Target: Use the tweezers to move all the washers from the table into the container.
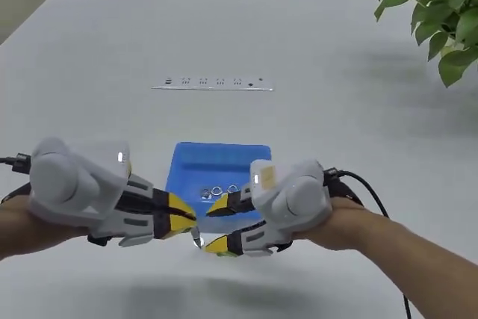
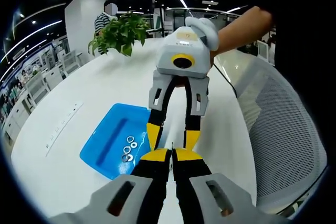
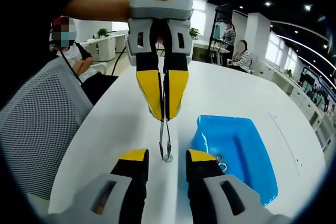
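The white surface (image 1: pixel 336 110) is mostly bare, and a shallow blue container (image 1: pixel 216 156) is set near its front edge. The left gripper (image 1: pixel 187 222) is clenched on the tweezers (image 3: pixel 165 135). The right gripper (image 1: pixel 215 224) is held facing it, jaws parted, with nothing between them. In the right gripper view the tweezer tips are seen down at a single washer (image 3: pixel 168 157), which lies flat on the surface just beside the container. Several washers (image 1: pixel 216 192) are already inside it.

The washer is judged to be light, stiff and smooth, a thin metal ring that is easily flicked away if squeezed badly. It is probably best taken across the ring, with one tip through the hole and one outside the rim. The tweezers are taken to be springy, so a steady, gentle squeeze partway along their legs is thought to be needed.

A plant (image 1: pixel 441 13) is cut off at the far right corner. A pale strip (image 1: pixel 213 84) lies well beyond the container, and its small dark marks cannot be read. In the head view the work at the tweezer tips is largely covered by the grippers. The washers in the container cannot be counted with confidence. Whether the tips already pinch the washer or merely touch it cannot be told.
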`<state>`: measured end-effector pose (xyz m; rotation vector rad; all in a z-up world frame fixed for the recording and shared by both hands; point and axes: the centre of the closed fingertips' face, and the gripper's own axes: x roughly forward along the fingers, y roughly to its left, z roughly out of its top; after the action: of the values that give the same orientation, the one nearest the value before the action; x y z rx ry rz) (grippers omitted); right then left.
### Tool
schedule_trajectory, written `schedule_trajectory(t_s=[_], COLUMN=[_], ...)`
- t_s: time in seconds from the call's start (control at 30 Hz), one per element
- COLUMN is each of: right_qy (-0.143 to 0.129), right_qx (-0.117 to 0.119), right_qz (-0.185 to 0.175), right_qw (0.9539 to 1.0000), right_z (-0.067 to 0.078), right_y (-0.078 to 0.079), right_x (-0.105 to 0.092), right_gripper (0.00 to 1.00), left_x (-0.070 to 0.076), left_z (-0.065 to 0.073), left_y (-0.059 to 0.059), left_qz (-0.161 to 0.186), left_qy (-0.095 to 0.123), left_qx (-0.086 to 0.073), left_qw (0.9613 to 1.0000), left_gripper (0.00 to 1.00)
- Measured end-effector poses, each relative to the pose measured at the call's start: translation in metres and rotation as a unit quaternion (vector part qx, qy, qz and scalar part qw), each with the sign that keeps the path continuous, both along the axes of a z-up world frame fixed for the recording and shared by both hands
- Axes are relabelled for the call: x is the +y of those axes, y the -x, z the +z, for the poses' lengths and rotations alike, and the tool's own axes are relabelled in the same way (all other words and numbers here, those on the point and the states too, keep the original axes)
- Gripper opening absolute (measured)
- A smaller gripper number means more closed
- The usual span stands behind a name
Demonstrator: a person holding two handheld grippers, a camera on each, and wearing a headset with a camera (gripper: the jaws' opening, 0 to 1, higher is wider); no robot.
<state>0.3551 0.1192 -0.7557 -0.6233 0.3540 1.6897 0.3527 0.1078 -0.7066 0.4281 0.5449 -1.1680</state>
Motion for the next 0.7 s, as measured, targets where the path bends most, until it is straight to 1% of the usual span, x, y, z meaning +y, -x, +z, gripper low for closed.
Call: schedule_trajectory(t_s=[0.17,0.4,0.7], right_qy=[0.005,0.015,0.035], right_qx=[-0.003,-0.008,-0.017], right_qz=[0.013,0.03,0.053], right_qw=[0.9999,0.9994,0.9979], right_z=[-0.002,-0.008,-0.013], right_y=[0.002,0.004,0.006], right_x=[0.006,0.013,0.013], right_gripper=[0.23,0.17,0.12], left_x=[-0.001,-0.002,-0.004], left_z=[0.0,0.0,0.0], left_y=[-0.001,-0.002,-0.002], left_qz=[-0.002,-0.005,-0.005], left_qy=[0.001,0.001,0.005], left_qx=[0.001,0.002,0.005], left_qw=[1.0,1.0,1.0], left_gripper=[0.06,0.07,0.07])
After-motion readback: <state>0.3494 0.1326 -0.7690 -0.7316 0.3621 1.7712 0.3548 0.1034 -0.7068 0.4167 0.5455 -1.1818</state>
